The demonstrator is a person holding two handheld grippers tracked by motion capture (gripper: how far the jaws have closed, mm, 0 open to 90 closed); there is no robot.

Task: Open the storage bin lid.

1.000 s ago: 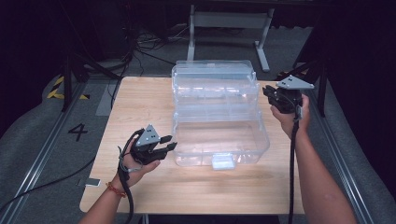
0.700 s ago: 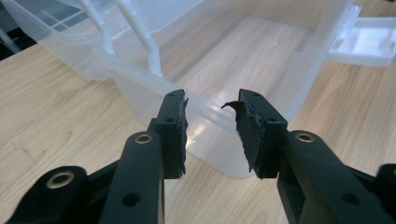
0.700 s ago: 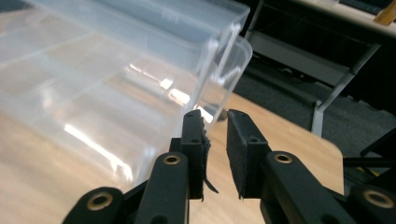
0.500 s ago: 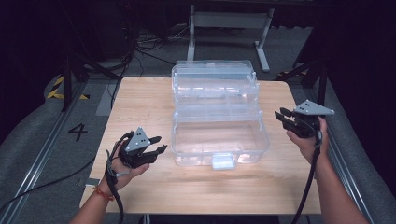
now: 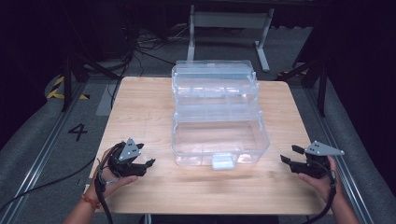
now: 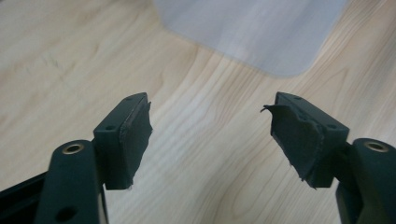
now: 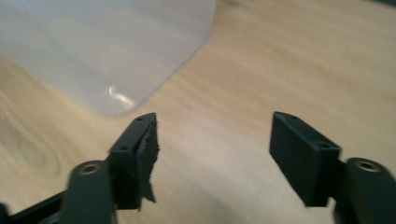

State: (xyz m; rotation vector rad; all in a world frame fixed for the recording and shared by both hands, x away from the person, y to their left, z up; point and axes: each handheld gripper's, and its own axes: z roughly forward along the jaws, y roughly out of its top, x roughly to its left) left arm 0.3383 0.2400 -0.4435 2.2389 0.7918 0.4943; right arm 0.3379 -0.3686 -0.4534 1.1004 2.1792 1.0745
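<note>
- One clear plastic box stands on the table, midway between the left and right edges, reaching from near the far edge to a little short of the near edge. It has stepped tiers: the upper tiers sit toward the far edge, and the lowest, widest tray lies nearest the person.
- One pale latch sits at the middle of the box's near wall.
- Two hand-held grippers are out, one in each hand.
- The left hand-held gripper is at the table's near left corner, well apart from the box. Its jaws have just been opening and stand apart, with bare wood between them. In the left gripper view, one rounded corner of the box lies ahead of the jaws.
- The right hand-held gripper is at the near right edge of the table, also clear of the box. Its jaws have just been opening too and hold nothing. The right gripper view shows one box corner ahead, to the left.
- Both pads look frayed at their edges.
</note>
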